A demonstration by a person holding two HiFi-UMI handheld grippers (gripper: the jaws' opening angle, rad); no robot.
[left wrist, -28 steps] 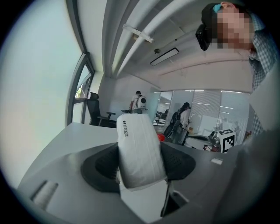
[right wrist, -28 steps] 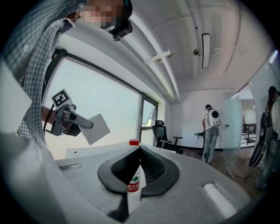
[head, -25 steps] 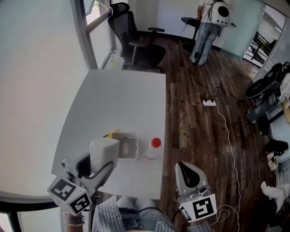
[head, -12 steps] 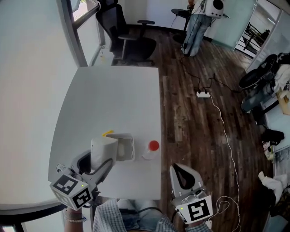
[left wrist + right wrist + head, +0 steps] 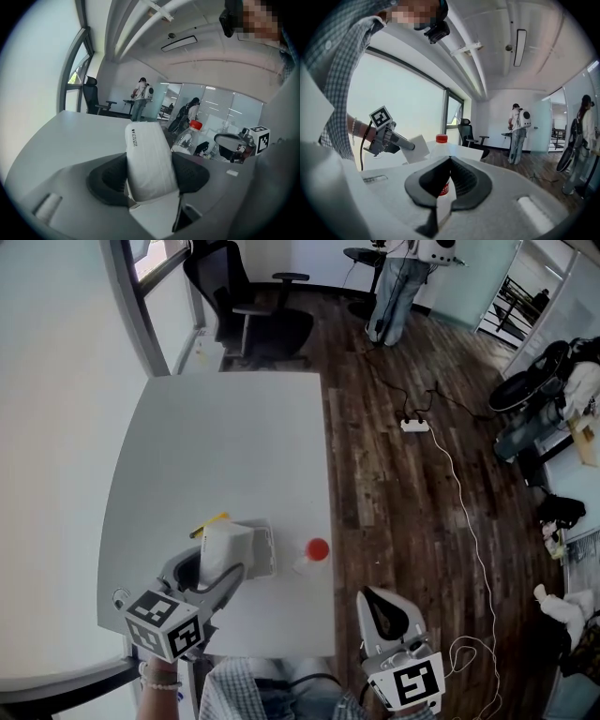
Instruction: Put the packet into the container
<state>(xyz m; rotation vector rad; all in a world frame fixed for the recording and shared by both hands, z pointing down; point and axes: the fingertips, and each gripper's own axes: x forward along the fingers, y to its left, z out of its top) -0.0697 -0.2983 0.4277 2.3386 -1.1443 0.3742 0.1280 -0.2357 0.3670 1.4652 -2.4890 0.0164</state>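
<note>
Standing on end, the white pillow-shaped plastic packet (image 5: 226,546) is clamped in the wide-spread left gripper (image 5: 214,570) over the left side of the square translucent container (image 5: 269,550).

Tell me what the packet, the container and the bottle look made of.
Packet: white matte film, likely plastic or coated paper; soft creases, printed code along its edge.
Container: whitish plastic, possibly translucent; smooth thin walls.
Bottle: clear glossy plastic, as the background shows through it; the red cap looks like opaque plastic.

Likely office; black swivel chair (image 5: 267,329); white desk (image 5: 225,446); glass partitions (image 5: 464,292); power strip (image 5: 412,425) on wood floor (image 5: 394,512).
</note>
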